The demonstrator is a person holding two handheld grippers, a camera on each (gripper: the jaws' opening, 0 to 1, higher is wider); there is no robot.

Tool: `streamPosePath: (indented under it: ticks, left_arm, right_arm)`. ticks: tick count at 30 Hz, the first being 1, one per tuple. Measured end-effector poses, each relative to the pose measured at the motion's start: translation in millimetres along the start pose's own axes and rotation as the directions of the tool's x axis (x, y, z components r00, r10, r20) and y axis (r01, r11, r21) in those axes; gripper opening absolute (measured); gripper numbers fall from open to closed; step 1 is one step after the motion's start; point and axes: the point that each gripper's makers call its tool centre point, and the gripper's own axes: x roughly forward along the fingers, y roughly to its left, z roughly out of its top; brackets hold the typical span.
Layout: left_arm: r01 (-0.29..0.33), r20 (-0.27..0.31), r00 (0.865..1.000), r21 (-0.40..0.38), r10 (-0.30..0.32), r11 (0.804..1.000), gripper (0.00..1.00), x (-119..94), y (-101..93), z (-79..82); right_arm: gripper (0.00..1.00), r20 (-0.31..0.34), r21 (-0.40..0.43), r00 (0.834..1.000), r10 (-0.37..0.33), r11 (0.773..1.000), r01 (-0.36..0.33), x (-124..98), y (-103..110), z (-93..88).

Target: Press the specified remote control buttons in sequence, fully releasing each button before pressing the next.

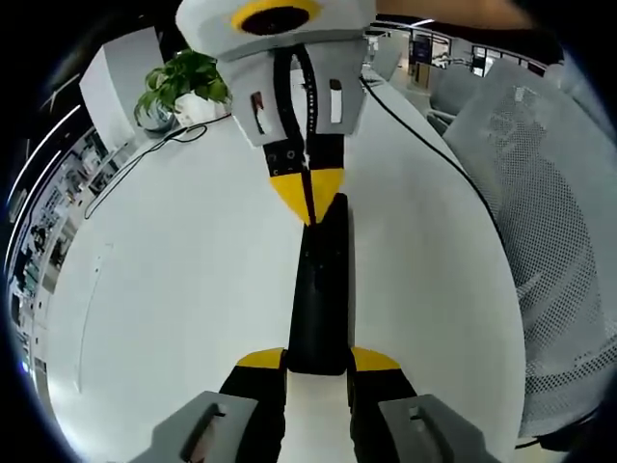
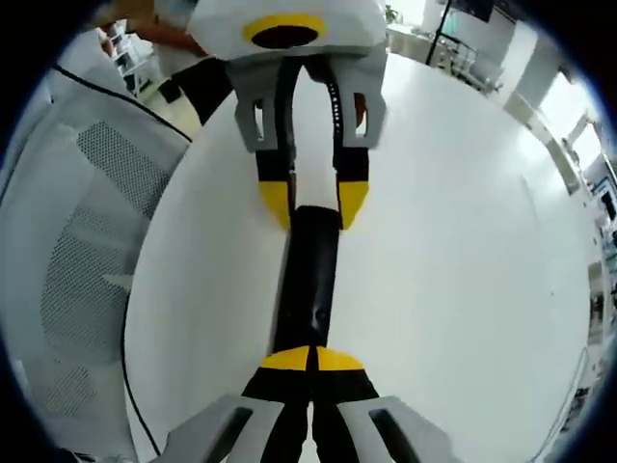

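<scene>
A long black remote [image 1: 323,289] lies lengthwise on the white table [image 1: 164,289]. My left gripper [image 1: 318,362] is shut on its near end, one yellow-tipped jaw on each side. From the far side my right gripper [image 1: 307,198] comes in with its yellow tips closed together, resting on the remote's far end. In the right gripper view the remote [image 2: 308,280] runs away from my right gripper [image 2: 313,359], whose shut tips sit on top of its near end. My left gripper [image 2: 313,204] clasps the other end. The buttons under the tips are hidden.
A potted plant [image 1: 178,87] stands at the table's far left, with a black cable [image 1: 145,159] trailing from it. Another cable [image 1: 424,135] runs along the right side. A grey mesh chair [image 1: 549,241] stands beside the table, and the chair [image 2: 77,251] is also at the left of the right gripper view.
</scene>
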Motion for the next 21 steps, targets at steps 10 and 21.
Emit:
streamPosePath:
  ticks: [10, 21]
  left_arm:
    - [0.005, -0.008, 1.0, 0.002, -0.005, 1.0, 0.23, 1, -0.3, 0.4]
    - [0.005, -0.004, 1.0, -0.001, -0.006, 1.0, 0.23, 1, 0.9, 0.1]
  right_arm:
    - [0.0, 0.022, -0.019, 0.999, -0.029, 0.999, 0.029, -18, -3, 14.6]
    - [0.0, -0.004, -0.027, 1.0, 0.011, 1.0, -0.011, -2, -7, 15.8]
